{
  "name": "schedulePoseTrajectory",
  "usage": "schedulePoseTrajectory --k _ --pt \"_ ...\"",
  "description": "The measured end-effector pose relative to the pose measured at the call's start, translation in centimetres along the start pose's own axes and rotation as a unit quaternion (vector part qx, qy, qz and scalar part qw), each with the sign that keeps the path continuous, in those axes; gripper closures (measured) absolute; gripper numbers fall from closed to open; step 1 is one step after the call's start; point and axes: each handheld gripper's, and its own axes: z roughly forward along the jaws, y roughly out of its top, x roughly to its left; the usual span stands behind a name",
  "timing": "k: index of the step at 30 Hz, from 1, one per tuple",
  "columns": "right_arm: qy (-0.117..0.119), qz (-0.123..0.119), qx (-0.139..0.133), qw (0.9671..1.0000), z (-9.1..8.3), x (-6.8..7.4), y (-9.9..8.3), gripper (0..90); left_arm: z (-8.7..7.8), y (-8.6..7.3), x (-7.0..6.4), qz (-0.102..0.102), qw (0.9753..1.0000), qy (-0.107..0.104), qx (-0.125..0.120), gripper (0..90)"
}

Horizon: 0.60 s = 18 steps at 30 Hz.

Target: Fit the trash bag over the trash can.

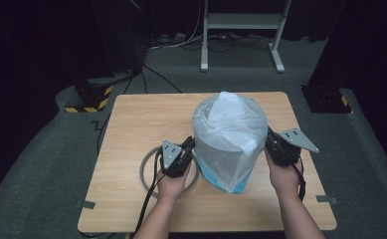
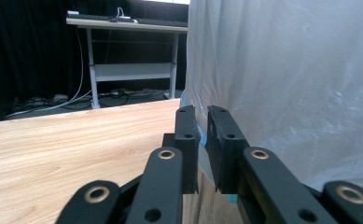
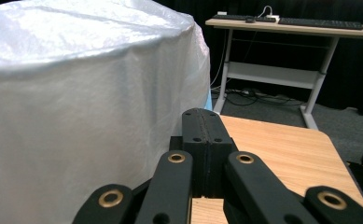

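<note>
I am working at the wooden table [image 1: 131, 129], and the biggest thing standing on it is the bin [image 1: 228, 142], a tall round one draped in a white plastic bag [image 3: 76, 93] that is hanging loosely down its sides, with a strip of blue showing at the bottom edge. The bin is sitting a little right of the table's middle, and everything else I place by it. A grey ring [image 1: 146, 174] is lying flat on the wood just to the bin's left, under my left hand. I am holding my left gripper [image 1: 185, 155] against the bin's left flank; in the left gripper view its jaws are standing a narrow gap apart, with a bit of blue bin edge showing between them, and I cannot tell whether they are pinching any plastic. I am holding my right gripper [image 1: 270, 144] at the bin's right flank, just beside the bag; in the right gripper view its jaws are pressed fully together with nothing between them.
</note>
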Motion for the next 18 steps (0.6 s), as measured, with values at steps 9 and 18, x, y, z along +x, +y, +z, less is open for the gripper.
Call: schedulePoseTrajectory --k 9,18 --pt "0.012 0.031 0.067 0.9972 2.7 -0.2 -5.3 89.9 0.8 -2.2 0.0 -0.007 0.9996 0.007 0.028 85.5" --pt "0.007 0.035 0.100 0.9943 4.0 0.1 -8.1 90.0 1.7 -4.2 0.1 -0.015 0.9982 0.013 0.056 85.6"
